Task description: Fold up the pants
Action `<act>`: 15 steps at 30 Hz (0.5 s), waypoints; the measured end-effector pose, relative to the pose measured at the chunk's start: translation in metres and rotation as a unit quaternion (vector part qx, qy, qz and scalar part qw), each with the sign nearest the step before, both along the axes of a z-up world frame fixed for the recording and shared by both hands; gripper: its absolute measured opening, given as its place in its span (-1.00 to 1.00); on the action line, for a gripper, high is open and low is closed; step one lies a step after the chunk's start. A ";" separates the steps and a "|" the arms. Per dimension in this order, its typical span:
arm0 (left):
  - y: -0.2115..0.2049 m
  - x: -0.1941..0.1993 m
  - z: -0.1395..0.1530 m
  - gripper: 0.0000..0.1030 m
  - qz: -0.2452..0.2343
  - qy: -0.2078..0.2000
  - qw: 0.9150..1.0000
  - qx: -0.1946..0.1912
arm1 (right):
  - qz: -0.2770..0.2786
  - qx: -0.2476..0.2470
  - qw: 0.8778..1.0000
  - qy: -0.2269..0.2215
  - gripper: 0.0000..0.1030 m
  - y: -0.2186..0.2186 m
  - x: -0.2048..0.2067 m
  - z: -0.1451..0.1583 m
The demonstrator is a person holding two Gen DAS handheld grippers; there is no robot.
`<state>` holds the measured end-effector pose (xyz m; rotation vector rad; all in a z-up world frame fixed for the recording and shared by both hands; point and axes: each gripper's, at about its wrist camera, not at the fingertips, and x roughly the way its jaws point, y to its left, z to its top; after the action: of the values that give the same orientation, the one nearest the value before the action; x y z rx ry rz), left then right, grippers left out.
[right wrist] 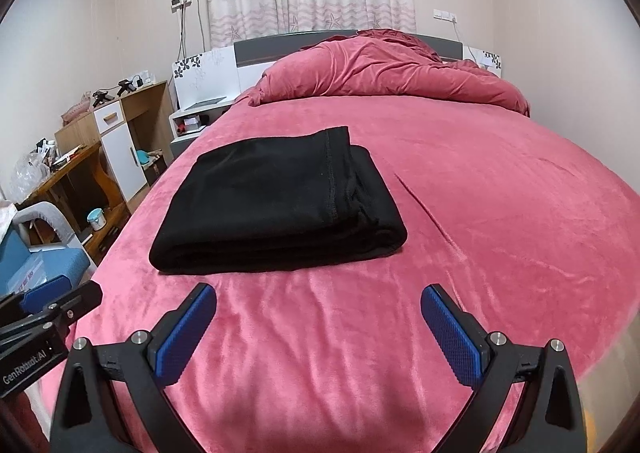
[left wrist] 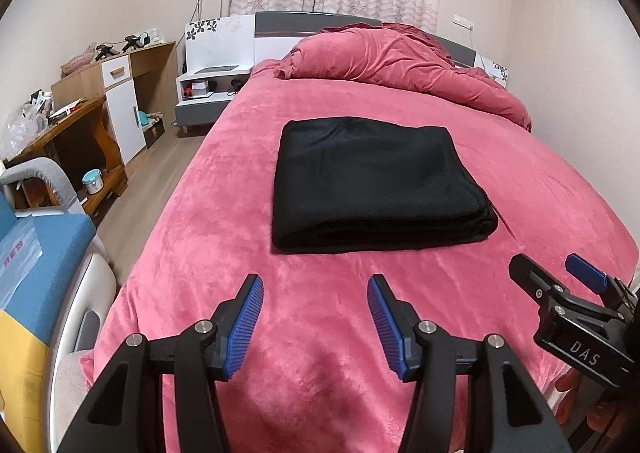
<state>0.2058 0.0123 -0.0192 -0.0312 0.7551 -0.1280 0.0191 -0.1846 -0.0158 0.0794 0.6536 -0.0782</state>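
1. Both of my grippers sit closest to the lenses: the left gripper (left wrist: 316,281) has its blue pads spread wide with nothing between them, and the right gripper (right wrist: 318,293) is spread just as wide and equally empty.
2. Each hangs over bare pink blanket (left wrist: 320,333) near the foot of the bed, apart from the cloth ahead.
3. Ahead of them the black pants (left wrist: 372,185) lie on the blanket as a compact, layered rectangle, thick fold edge facing me, with a stitched hem (right wrist: 330,173) running along the top layer.
4. At the head of the bed a bunched pink duvet (right wrist: 392,69) lies well apart from the pants.
5. My reading: the folding looks finished or nearly so; I see no loose leg trailing out.
6. If anything remains, I judge it would be a light tidy of the right-hand edge, where the layers sit slightly uneven, reaching in low so the stack isn't dragged.
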 end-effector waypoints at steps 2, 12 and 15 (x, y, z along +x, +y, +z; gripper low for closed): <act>0.000 0.000 0.000 0.08 0.002 0.001 1.000 -0.002 | -0.001 0.001 1.000 0.002 0.99 0.000 0.000 0.000; 0.002 0.000 0.000 0.08 0.003 0.000 1.000 -0.001 | -0.002 0.002 1.000 0.004 0.99 0.003 0.000 0.000; 0.001 0.000 0.000 0.08 0.005 -0.001 1.000 0.000 | -0.002 0.006 1.000 0.004 0.99 0.002 0.000 0.000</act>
<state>0.2057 0.0135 -0.0190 -0.0346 0.7524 -0.1192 0.0188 -0.1824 -0.0155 0.0918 0.6625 -0.0791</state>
